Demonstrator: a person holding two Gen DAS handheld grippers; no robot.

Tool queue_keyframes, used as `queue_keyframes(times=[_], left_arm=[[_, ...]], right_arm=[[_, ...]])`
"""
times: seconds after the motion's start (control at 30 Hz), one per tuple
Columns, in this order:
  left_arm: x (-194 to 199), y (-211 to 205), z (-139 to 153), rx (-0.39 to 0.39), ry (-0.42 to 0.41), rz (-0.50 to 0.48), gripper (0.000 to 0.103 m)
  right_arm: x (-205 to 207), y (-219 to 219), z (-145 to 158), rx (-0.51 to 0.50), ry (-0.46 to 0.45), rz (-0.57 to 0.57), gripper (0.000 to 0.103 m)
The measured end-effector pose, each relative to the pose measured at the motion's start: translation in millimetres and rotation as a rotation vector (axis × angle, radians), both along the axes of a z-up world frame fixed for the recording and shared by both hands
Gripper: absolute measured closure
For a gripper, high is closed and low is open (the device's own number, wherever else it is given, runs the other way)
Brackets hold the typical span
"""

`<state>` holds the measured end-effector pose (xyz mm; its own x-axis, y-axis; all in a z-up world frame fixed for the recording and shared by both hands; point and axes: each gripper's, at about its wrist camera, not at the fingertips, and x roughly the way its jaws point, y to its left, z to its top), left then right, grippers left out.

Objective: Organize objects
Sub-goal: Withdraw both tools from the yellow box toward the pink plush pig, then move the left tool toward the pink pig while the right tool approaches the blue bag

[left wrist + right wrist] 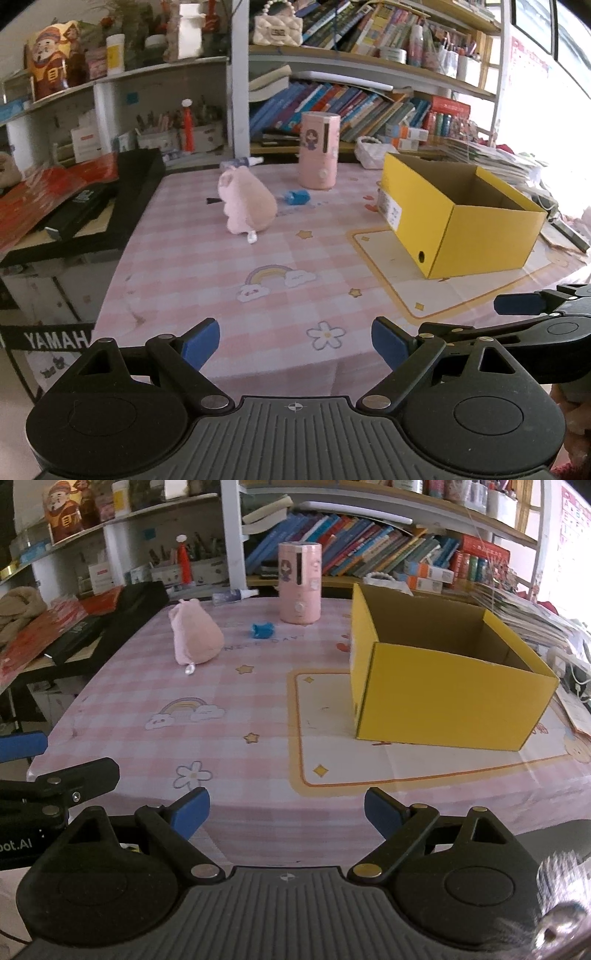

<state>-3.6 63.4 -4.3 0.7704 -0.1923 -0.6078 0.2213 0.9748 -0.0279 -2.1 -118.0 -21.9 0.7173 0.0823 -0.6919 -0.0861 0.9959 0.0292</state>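
Note:
A pink plush toy [246,202] [195,637] lies on the pink checked tablecloth [229,288] [240,716]. Behind it lie a small blue object [296,196] [262,630] and a small spray bottle [242,161] [235,595]. A pink cylinder humidifier [318,150] [299,587] stands at the back. An open, empty yellow cardboard box [458,218] [439,686] stands on the right. My left gripper [295,345] is open and empty over the near table edge. My right gripper [286,814] is open and empty beside it; one of its fingers [521,304] shows in the left wrist view.
A black Yamaha keyboard [85,206] [99,624] with red booklets on it sits left of the table. Shelves full of books [351,107] [362,554] and clutter run along the back. Stacked papers [495,155] [532,616] lie right of the box.

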Motion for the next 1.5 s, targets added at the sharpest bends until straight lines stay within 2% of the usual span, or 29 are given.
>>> queue_keyframes(times=[0.4, 0.73, 1.13, 1.5], left_arm=[[-4.1, 23.8, 0.3, -0.008, 0.005, 0.048, 0.012], [13.2, 32.2, -5.4, -0.013, 0.028, 0.084, 0.012], [75.6, 37.1, -5.4, -0.015, 0.023, 0.162, 0.012], [123.3, 25.5, -0.5, -0.007, 0.008, 0.194, 0.012]], right_arm=[[-0.8, 26.5, 1.4, -0.003, -0.002, 0.046, 0.012], [19.3, 36.5, -3.0, -0.007, 0.016, 0.082, 0.012], [93.3, 47.5, -2.1, -0.021, 0.016, 0.161, 0.012], [157.6, 38.0, 2.6, -0.008, 0.004, 0.189, 0.012]])
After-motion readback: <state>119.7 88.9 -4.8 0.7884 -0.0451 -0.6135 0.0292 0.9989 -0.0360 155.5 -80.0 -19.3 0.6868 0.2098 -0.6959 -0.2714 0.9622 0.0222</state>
